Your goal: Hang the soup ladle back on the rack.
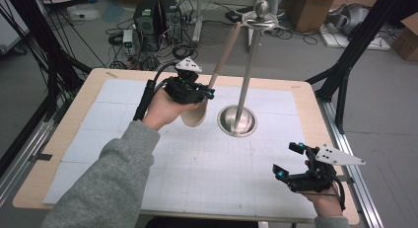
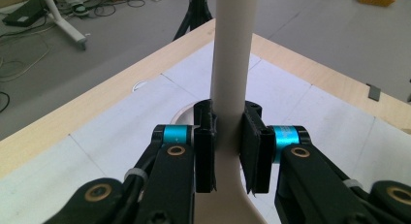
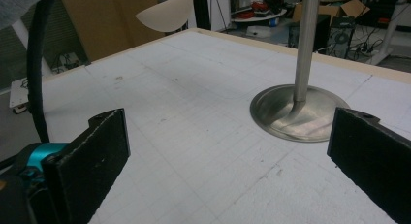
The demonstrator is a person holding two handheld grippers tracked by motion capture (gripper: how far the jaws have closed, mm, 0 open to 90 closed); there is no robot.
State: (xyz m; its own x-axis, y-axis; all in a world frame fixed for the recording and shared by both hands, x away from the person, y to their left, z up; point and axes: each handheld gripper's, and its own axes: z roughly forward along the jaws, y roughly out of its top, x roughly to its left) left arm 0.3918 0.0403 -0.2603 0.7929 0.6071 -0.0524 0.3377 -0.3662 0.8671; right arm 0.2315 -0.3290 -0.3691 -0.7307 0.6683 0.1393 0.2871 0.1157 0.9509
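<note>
Up at centre-left of the high view, a pale beige wooden spoon (image 1: 204, 97) is clamped by its handle in the left tool (image 1: 207, 94), bowl down, its tip close to the hook atop the steel utensil stand (image 1: 245, 85). Hanging looks not yet done. Lower right, the right tool (image 1: 288, 164) is held wide open and empty above the white-matted bench (image 1: 197, 169); only the stand's pole could get in the way.

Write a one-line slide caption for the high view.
Left gripper clamps a beige spoon beside a steel stand; right gripper waits open above the table.
</note>
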